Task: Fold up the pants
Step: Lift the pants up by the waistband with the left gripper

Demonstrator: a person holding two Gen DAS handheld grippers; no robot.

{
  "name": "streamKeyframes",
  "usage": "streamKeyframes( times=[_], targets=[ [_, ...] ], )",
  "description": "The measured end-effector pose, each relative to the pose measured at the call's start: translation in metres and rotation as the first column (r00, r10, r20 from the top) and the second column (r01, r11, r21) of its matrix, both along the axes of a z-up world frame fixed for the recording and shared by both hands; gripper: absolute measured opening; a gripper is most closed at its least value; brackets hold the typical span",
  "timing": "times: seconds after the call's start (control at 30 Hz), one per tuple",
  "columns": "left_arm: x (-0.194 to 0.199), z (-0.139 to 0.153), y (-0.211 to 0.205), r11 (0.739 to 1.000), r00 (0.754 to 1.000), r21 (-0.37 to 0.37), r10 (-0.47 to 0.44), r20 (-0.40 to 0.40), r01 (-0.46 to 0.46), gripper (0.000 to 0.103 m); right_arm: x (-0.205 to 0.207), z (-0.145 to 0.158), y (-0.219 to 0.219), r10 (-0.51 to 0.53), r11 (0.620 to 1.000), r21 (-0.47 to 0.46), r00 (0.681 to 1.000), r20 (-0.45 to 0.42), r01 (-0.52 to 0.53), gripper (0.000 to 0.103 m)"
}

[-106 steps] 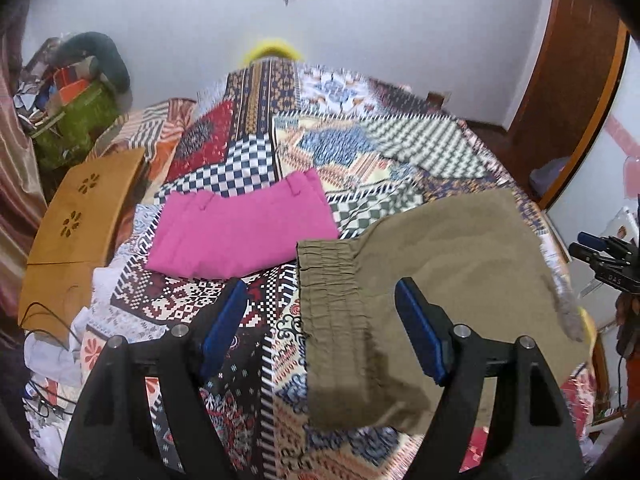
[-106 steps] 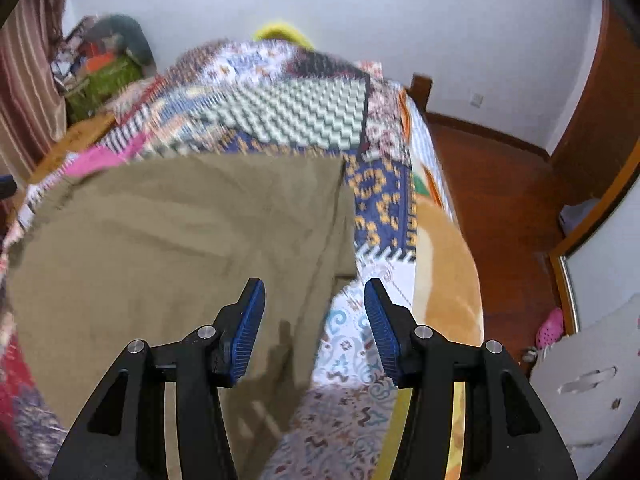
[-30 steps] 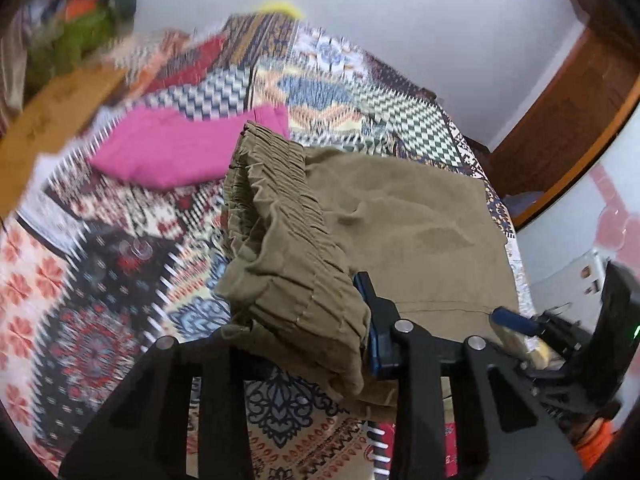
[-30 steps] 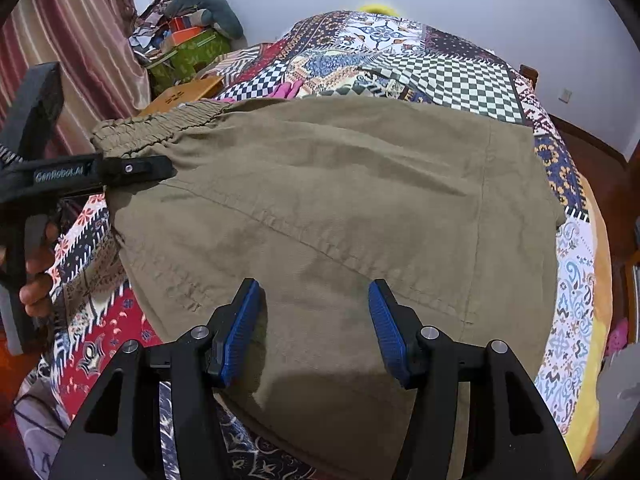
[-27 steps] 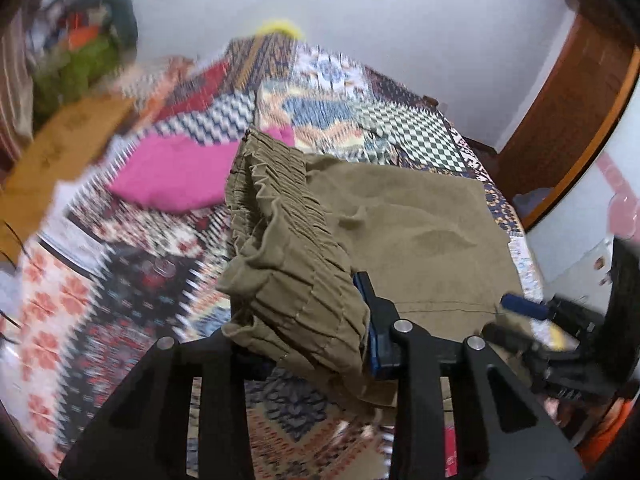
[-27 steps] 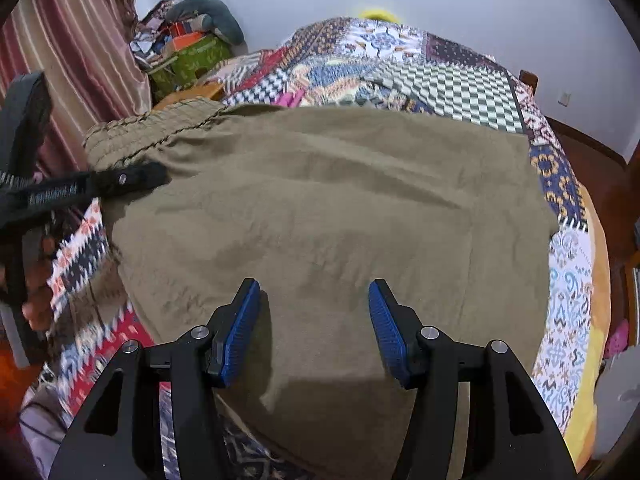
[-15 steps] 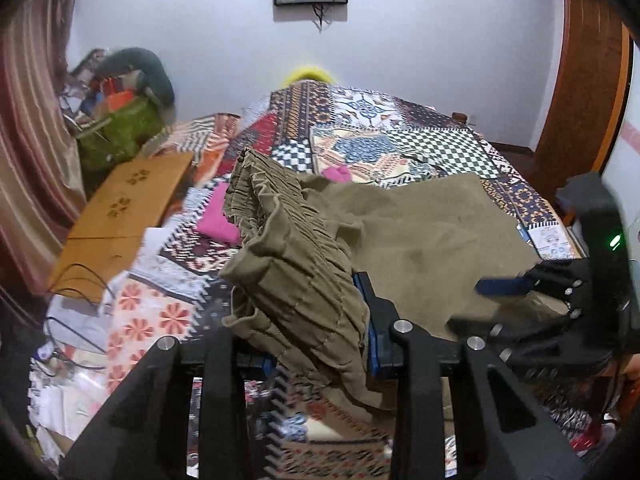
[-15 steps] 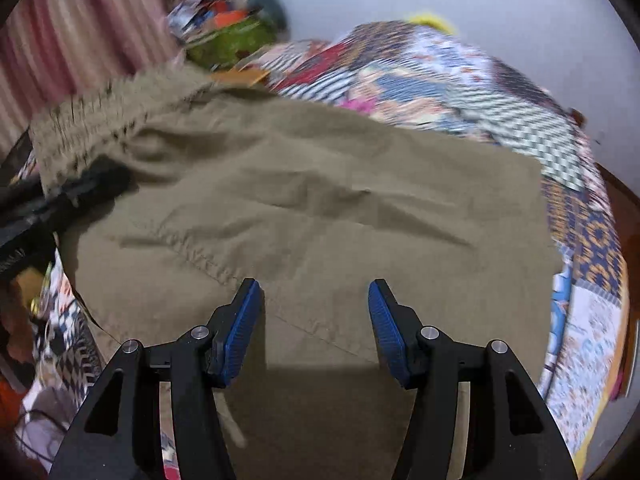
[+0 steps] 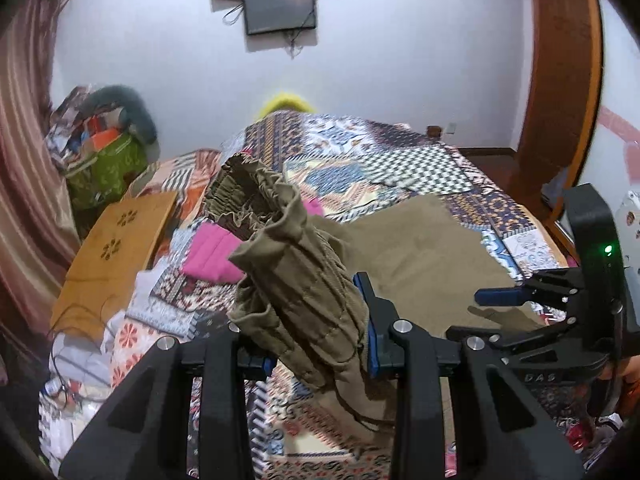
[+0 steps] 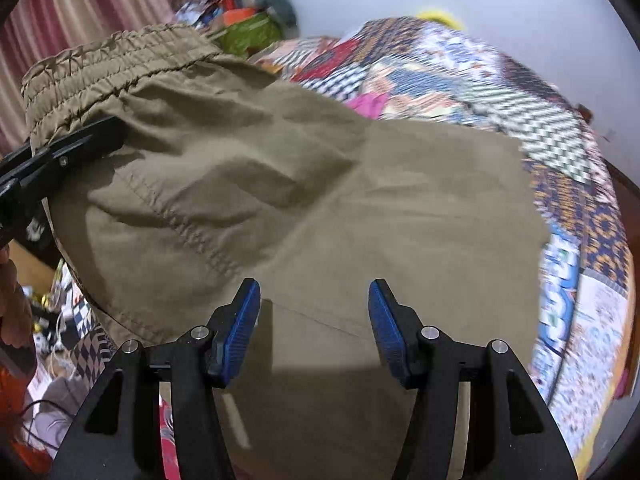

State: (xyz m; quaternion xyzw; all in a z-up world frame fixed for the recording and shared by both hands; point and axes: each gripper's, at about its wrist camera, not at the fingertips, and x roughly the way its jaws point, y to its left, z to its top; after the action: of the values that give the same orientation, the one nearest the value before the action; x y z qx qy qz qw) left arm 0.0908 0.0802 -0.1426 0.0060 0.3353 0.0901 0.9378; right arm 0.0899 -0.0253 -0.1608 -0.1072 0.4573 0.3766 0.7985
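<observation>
While clutter fills the green bag (image 9: 105, 176) (contents unclear), pants (image 9: 296, 280) hang gripped.

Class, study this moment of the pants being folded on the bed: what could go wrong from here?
1. The left gripper pinches only a bunched waistband; the pants might slip out.
2. The right gripper is open over the cloth, so the far end may drag.
3. The lifted fabric could catch the pink garment.

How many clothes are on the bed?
2. The olive pants lie across the near side of the bed, their waistband lifted up in the left tool. A pink garment lies behind them, partly hidden. More could be hidden underneath.
</observation>
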Motion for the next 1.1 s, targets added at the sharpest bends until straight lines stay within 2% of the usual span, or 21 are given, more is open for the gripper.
streamKeyframes(
  times=[0.2, 0.37, 0.47, 0.57, 0.7, 0.83, 1.1],
  targets=[
    [0.013, 0.007, -0.026, 0.996, 0.997, -0.014, -0.083, 0.0, 0.083, 0.033, 0.001, 0.006, -0.055, -0.122, 0.992, 0.013, 0.992, 0.02, 0.122, 0.053],
    [0.024, 0.009, -0.046, 0.991, 0.991, -0.012, -0.135, -0.012, 0.135, 0.033, 0.0, -0.007, -0.084, -0.173, 0.984, -0.039, 0.985, 0.011, 0.174, 0.053],
    [0.029, 0.007, -0.055, 0.988, 0.987, -0.012, -0.157, -0.021, 0.157, 0.032, 0.001, -0.022, -0.095, -0.194, 0.98, -0.045, 0.98, -0.031, 0.193, 0.054],
    [0.033, 0.007, -0.063, 0.983, 0.983, -0.027, -0.182, -0.033, 0.181, 0.032, 0.001, -0.034, -0.101, -0.222, 0.975, -0.019, 0.973, -0.064, 0.221, 0.055],
    [0.037, 0.006, -0.075, 0.975, 0.974, -0.032, -0.219, -0.055, 0.218, 0.032, 0.005, -0.033, -0.104, -0.229, 0.973, 0.004, 0.97, -0.077, 0.23, 0.058],
    [0.041, 0.002, -0.086, 0.967, 0.965, -0.054, -0.252, -0.073, 0.249, 0.031, 0.002, -0.028, -0.108, -0.236, 0.972, 0.005, 0.97, -0.054, 0.237, 0.058],
    [0.052, -0.007, -0.11, 0.944, 0.939, -0.092, -0.327, -0.108, 0.318, 0.03, 0.003, -0.03, -0.121, -0.274, 0.961, 0.018, 0.96, -0.065, 0.275, 0.058]
  ],
)
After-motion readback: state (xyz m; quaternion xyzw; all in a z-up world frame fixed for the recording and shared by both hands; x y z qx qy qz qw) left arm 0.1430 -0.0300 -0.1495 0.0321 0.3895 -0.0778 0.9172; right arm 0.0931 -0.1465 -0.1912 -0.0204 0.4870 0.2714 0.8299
